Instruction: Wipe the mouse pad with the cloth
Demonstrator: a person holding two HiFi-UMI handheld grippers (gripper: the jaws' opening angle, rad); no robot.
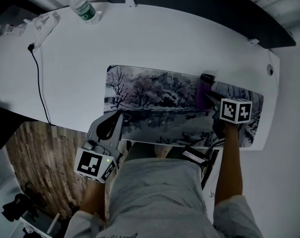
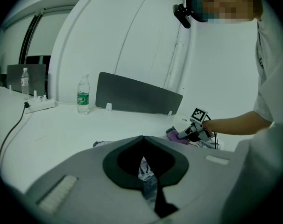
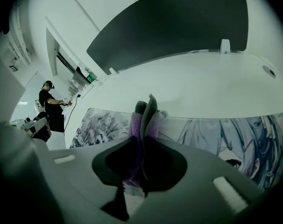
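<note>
While the right gripper clamps the cloth, the left gripper stands at the pad's near left corner.
Head view: the pad's long axis runs along the desk's near edge, the cloth sits toward its right end, and most of its length lies left of those jaws. Left gripper view: jaws together, nothing seen clamped, tips over the pad. Right gripper view: jaws closed on the upright purple cloth, the pad spreading to both sides.
</note>
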